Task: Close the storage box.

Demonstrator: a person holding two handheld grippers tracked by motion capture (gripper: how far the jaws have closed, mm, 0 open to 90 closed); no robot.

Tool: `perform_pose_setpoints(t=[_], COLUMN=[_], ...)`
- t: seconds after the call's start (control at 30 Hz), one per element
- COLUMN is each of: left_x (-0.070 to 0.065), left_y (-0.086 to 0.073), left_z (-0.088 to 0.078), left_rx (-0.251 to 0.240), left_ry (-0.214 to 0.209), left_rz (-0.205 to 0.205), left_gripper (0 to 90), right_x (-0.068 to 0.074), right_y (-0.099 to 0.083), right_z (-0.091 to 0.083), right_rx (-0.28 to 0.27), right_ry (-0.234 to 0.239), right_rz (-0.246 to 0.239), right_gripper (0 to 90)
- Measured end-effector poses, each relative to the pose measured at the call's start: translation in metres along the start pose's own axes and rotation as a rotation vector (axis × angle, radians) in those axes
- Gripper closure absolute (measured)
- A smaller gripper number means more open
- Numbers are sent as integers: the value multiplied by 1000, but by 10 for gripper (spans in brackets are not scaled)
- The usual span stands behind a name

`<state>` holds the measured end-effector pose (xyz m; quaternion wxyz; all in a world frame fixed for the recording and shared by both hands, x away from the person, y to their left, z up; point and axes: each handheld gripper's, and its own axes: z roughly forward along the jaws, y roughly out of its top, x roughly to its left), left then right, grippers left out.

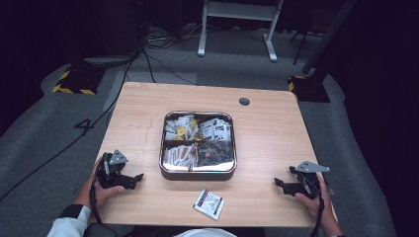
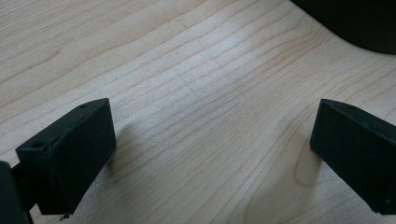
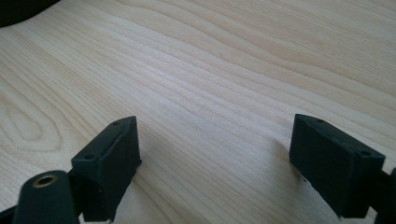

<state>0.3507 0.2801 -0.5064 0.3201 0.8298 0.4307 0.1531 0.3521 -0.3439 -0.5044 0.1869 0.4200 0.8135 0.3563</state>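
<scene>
Both empty, left gripper fingers spread wide, right gripper likewise, packet between.

The high view is dim: light falls from above onto the pale wooden table, while the surrounding floor and room sink into near black. The shiny square metal tray catches small glints along its rim. That picture is soft and grainy. Both gripper views are brighter and sharp on the wood grain, with soft shadows beside the black fingers.
</scene>
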Motion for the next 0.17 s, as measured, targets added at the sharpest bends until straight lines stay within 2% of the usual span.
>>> perform_pose_setpoints(t=[0.17], left_x=[0], left_y=[0], left_z=[0], left_rx=[0], left_ry=[0], left_rz=[1], left_gripper=[5], right_x=[0], right_y=[0], right_z=[0], right_rx=[0], right_ry=[0], right_rz=[0], right_gripper=[163])
